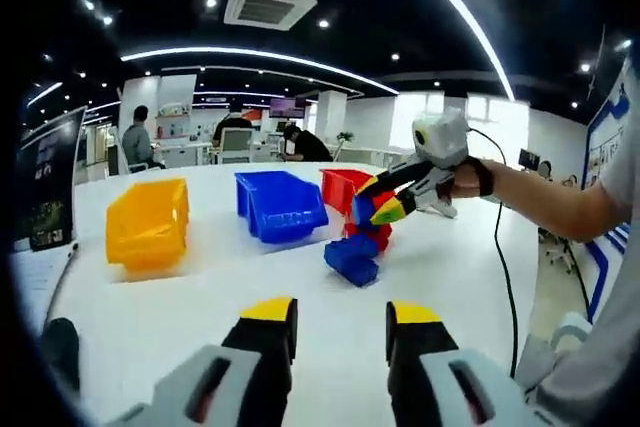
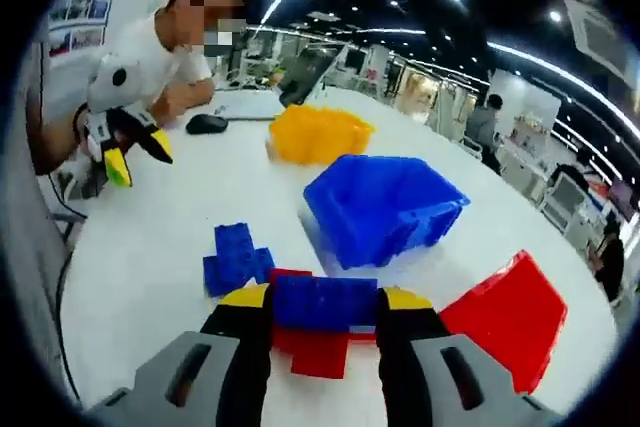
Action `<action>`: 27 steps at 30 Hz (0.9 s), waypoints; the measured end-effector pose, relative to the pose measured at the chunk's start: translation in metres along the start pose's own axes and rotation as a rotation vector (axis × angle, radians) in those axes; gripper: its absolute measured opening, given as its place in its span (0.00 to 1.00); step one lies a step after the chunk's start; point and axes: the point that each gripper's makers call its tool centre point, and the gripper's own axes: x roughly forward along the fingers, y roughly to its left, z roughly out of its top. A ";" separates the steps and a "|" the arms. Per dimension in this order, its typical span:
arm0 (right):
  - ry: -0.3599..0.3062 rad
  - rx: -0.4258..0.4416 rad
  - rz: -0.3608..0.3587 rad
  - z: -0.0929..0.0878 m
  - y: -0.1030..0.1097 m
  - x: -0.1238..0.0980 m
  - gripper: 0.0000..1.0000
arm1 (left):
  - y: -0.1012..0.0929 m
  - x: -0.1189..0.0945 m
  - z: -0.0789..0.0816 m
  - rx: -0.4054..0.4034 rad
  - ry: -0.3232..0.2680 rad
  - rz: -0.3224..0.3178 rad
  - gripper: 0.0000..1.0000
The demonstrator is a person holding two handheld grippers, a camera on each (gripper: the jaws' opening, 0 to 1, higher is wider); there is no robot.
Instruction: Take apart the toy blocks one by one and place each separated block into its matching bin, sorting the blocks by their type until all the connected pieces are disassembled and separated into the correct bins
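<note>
So in the left gripper view our left gripper (image 1: 340,322) is just hanging low over the white table (image 1: 200,297) with its yellow-tipped jaws standing apart and nothing between them. Across from it we can see the right gripper (image 1: 385,202), held in a hand (image 1: 465,179), closed in on the block cluster (image 1: 362,237), a stack of blue and red pieces sitting on the table right in front of the red bin (image 1: 340,187). The right gripper view gives us the close-up: the right gripper's (image 2: 325,309) jaws are clamped on either side of a blue block (image 2: 325,299), with red blocks (image 2: 320,349) stuck underneath it and another blue chunk (image 2: 235,257) hanging off toward the left. The three bins sit in a row: yellow bin (image 1: 148,222), then blue bin (image 1: 280,205), then the red one, all tipped with their open fronts showing. In the right gripper view the left gripper (image 2: 132,152) shows off to the side near a black mouse (image 2: 207,124) and a seated person in a white shirt (image 2: 150,62). As for writing, there are posters on the wall (image 2: 85,17) and a dark sign (image 1: 45,182) at the table edge, but we can't read any of it.
</note>
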 end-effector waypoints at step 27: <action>0.136 -0.281 0.051 -0.012 0.037 -0.052 0.41 | -0.088 0.070 0.042 0.252 0.034 -0.237 0.36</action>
